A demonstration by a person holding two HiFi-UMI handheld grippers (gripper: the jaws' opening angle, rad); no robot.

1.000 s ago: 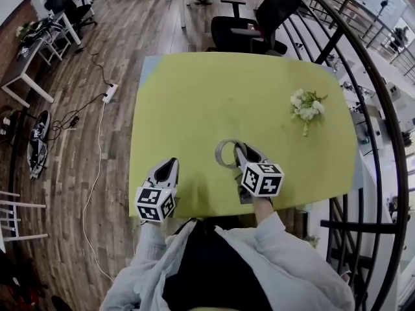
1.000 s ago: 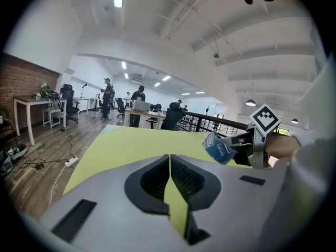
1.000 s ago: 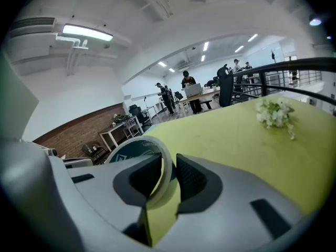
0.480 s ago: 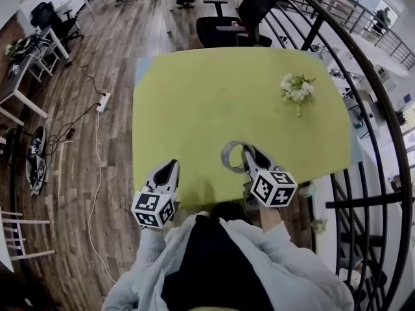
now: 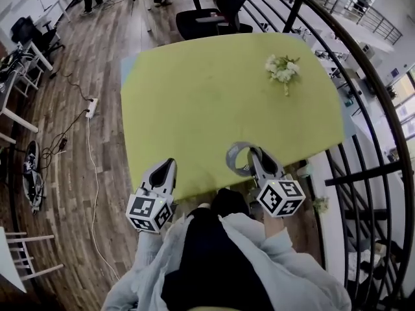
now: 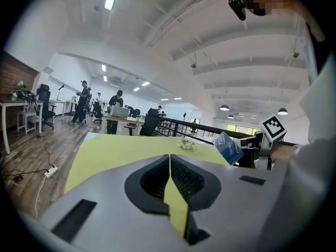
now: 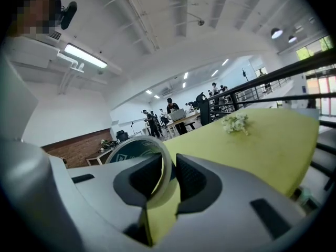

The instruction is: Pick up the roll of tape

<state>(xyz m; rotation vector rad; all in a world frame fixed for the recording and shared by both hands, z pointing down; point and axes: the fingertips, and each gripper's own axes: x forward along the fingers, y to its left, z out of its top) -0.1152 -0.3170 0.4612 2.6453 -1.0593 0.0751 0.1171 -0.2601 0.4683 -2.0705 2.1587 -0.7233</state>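
At the near edge of the yellow-green table (image 5: 214,96), right in front of the person in the pale jacket (image 5: 272,264), both tongs are pointing away across the top. The left gripper (image 5: 170,165) is hanging by the table's near left side. Its two jaws are pressed together and nothing is between them. The right gripper (image 5: 254,153) is pinching the roll of tape (image 5: 235,158). Its jaws are closed part way, and the thin wall of the ring is squeezed between the pads. The ring is sticking out to the left of the jaws, just over the near edge of the table, and I cannot tell if it is touching the top. Farther off, a small bunch of white flowers (image 5: 282,69) is lying near the far right corner. Past the table a black office chair (image 5: 207,19) is standing on the wood floor (image 5: 71,141). A dark railing (image 7: 283,73) is running along the right side, and people (image 6: 83,103) are standing by desks at the back.
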